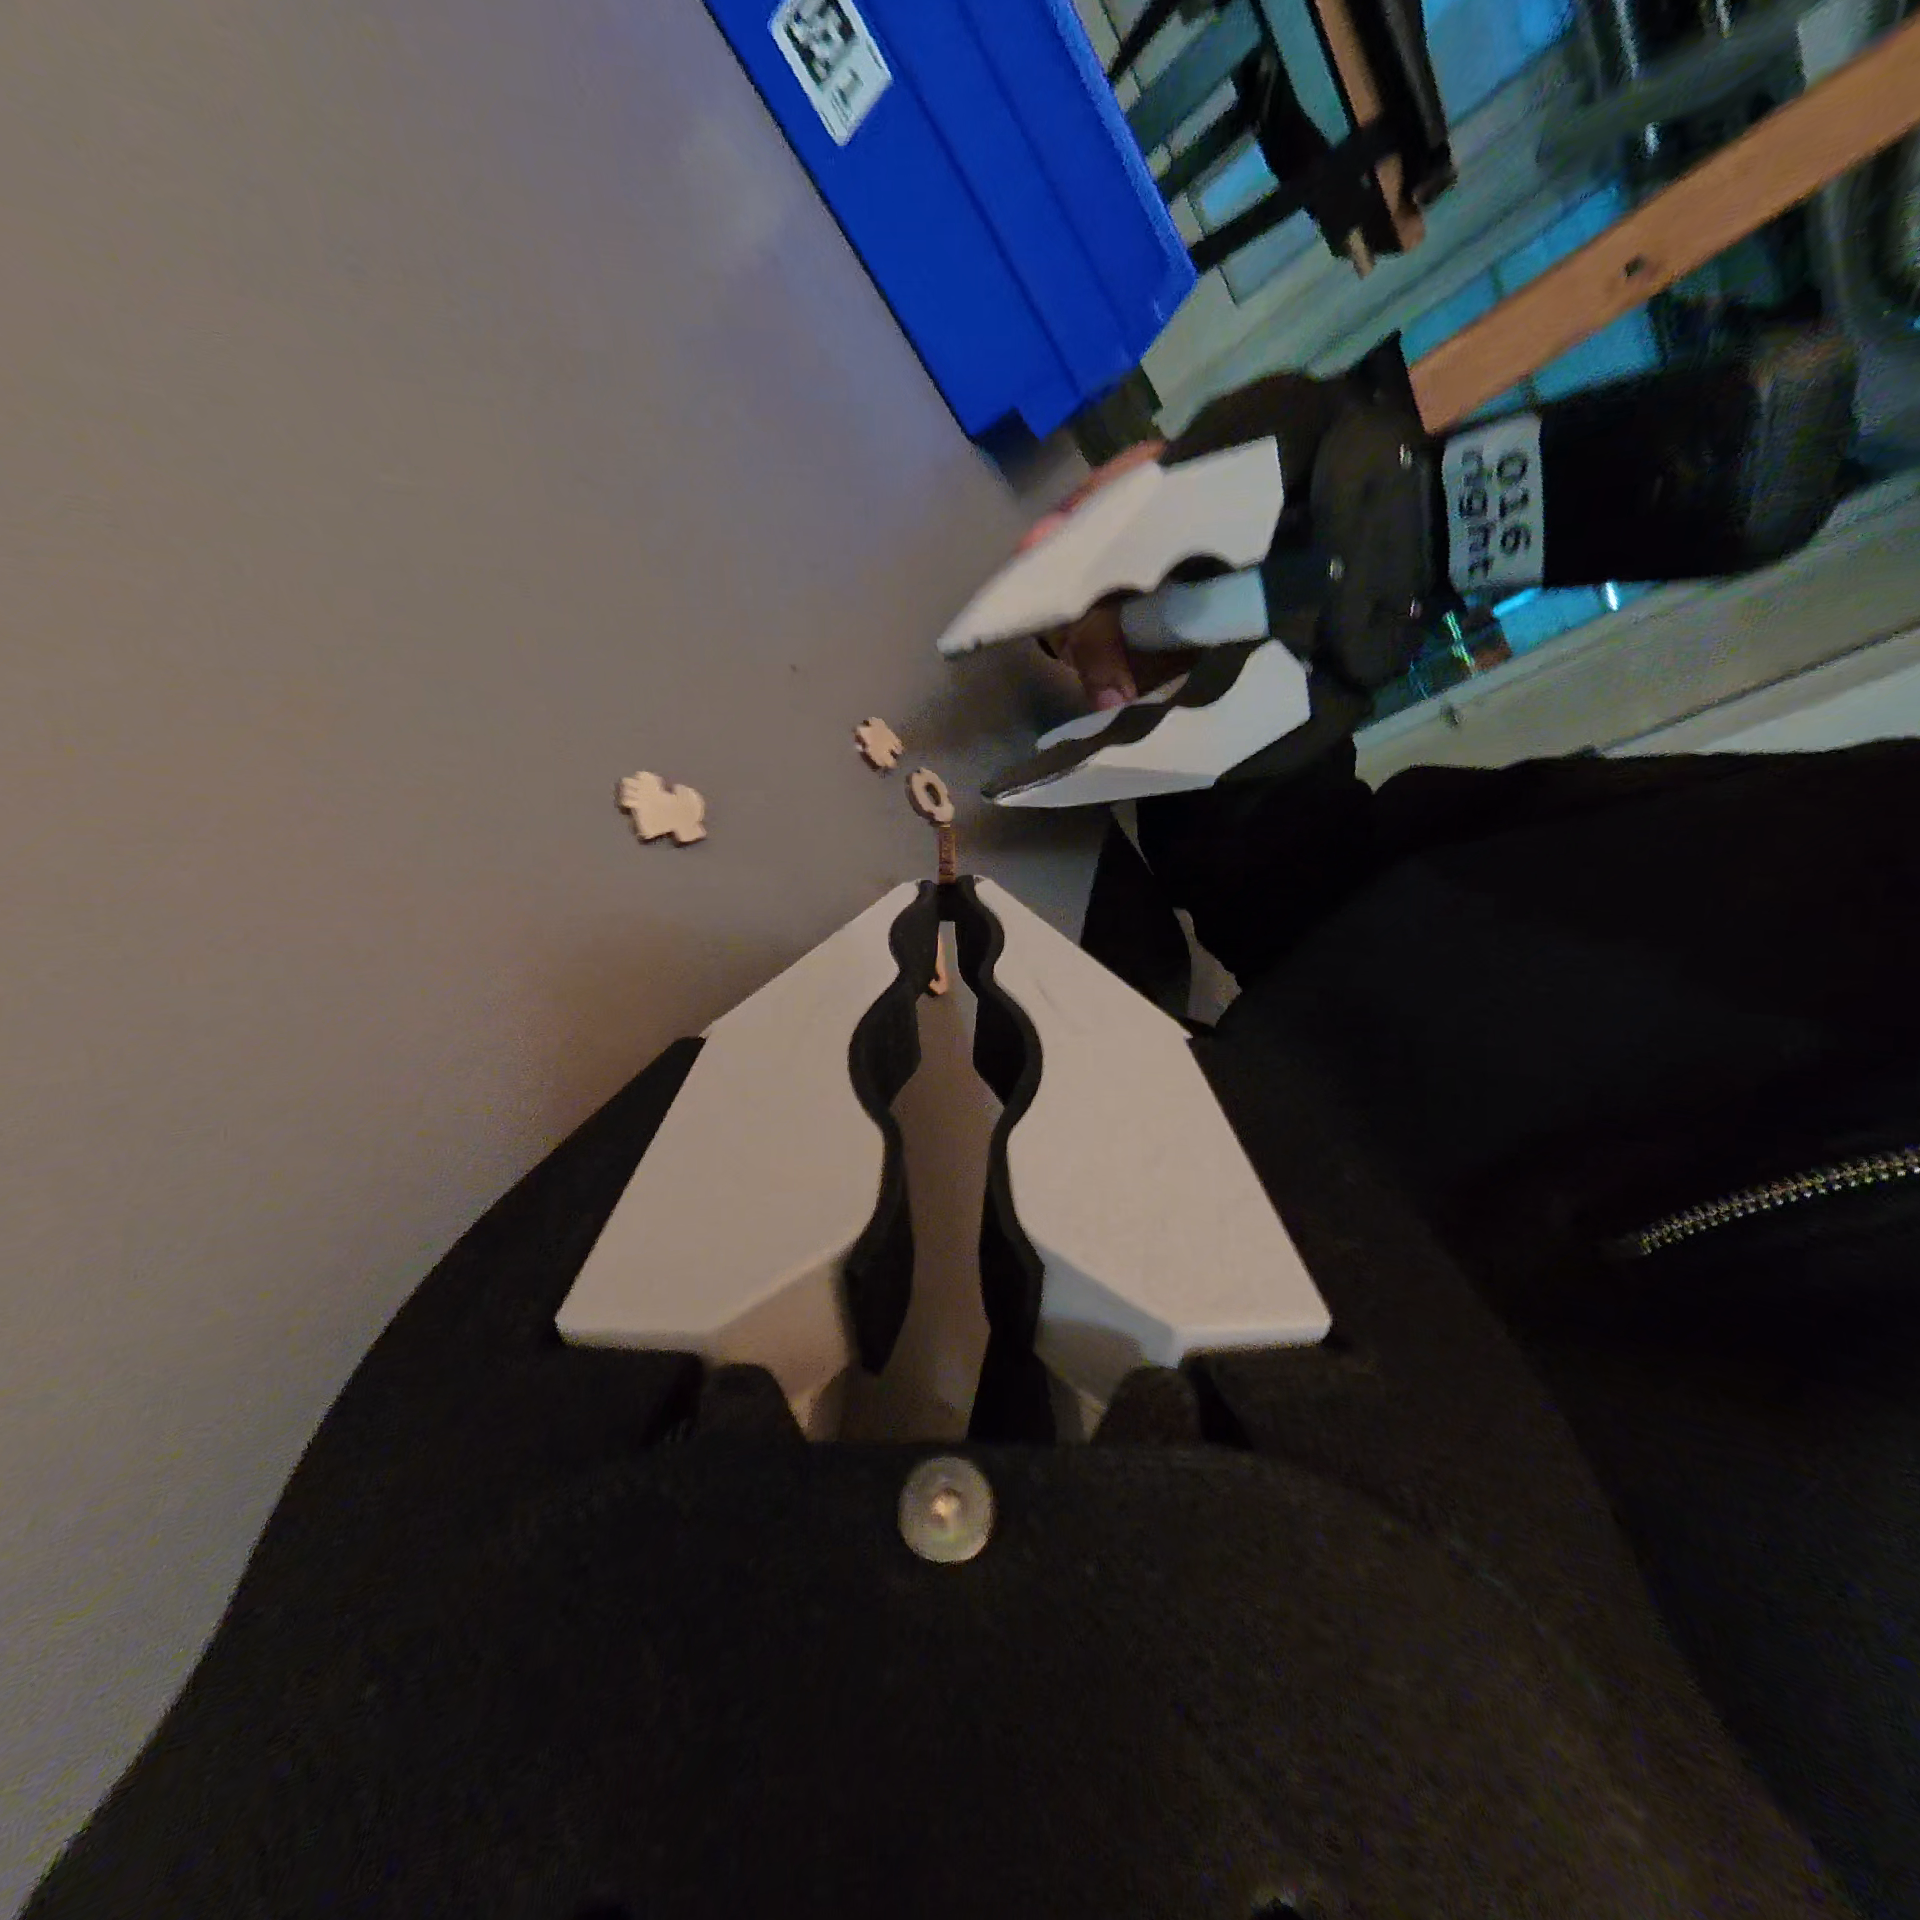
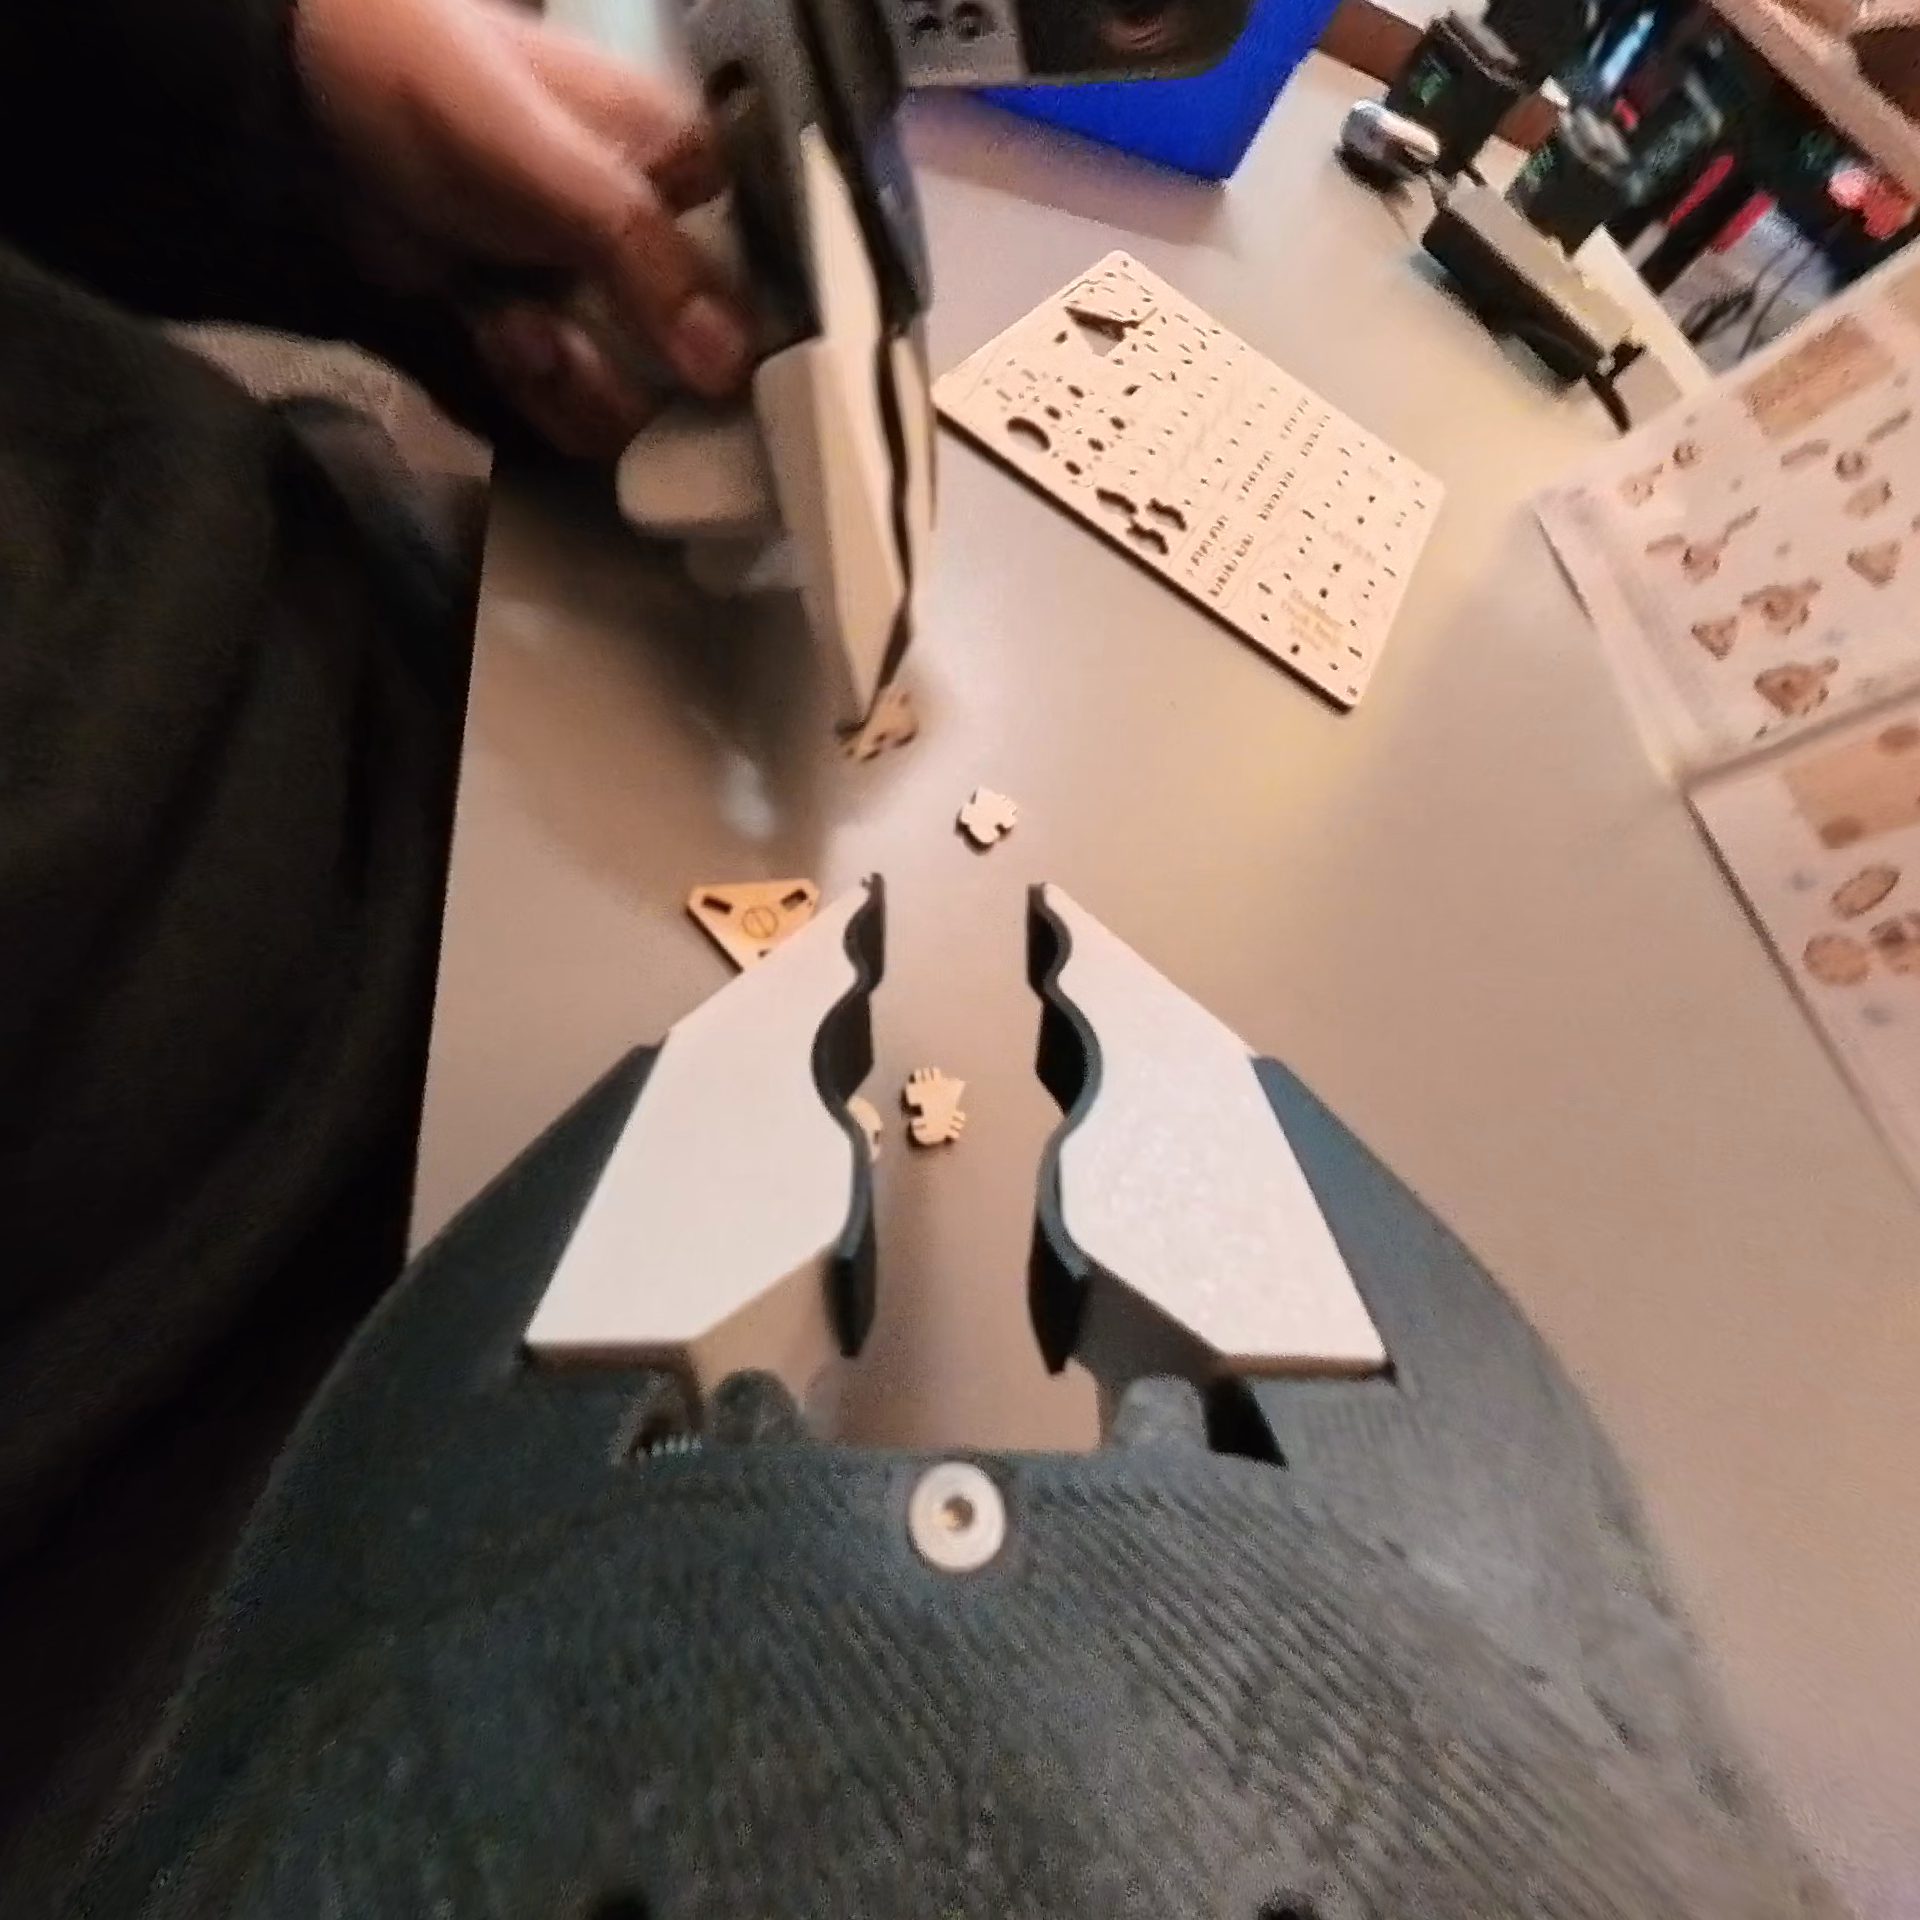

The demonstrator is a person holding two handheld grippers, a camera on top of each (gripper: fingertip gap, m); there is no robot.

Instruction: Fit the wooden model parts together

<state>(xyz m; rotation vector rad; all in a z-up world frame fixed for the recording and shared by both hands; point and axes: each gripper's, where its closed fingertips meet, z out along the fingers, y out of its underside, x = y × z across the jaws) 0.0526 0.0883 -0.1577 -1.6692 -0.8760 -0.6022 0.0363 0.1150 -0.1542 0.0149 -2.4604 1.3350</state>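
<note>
My left gripper (image 1: 945,883) is shut on a thin wooden part (image 1: 945,860), seen edge-on and sticking out past the fingertips. In the right wrist view this gripper (image 2: 878,698) points down at the table with the part (image 2: 881,727) at its tip. My right gripper (image 2: 956,904) is open and empty, hovering over loose parts. A small comb-like part (image 2: 935,1107) lies under its jaws. A notched part (image 2: 987,816) and a triangular plate (image 2: 753,914) lie just ahead. In the left wrist view the right gripper (image 1: 971,717) stands open near a ring-shaped part (image 1: 930,795).
The punched-out wooden sheet (image 2: 1195,468) lies farther back on the grey table (image 2: 1299,1039). Instruction pages (image 2: 1766,571) lie at the right. A blue bin (image 1: 966,208) stands at the far edge. A person's hand (image 2: 582,239) and dark sleeve are at the left. The gap from one gripper's tips to the other's is roughly 4 cm. Between my right fingertips and the triangular plate (image 2: 753,914) there is roughly 4 cm.
</note>
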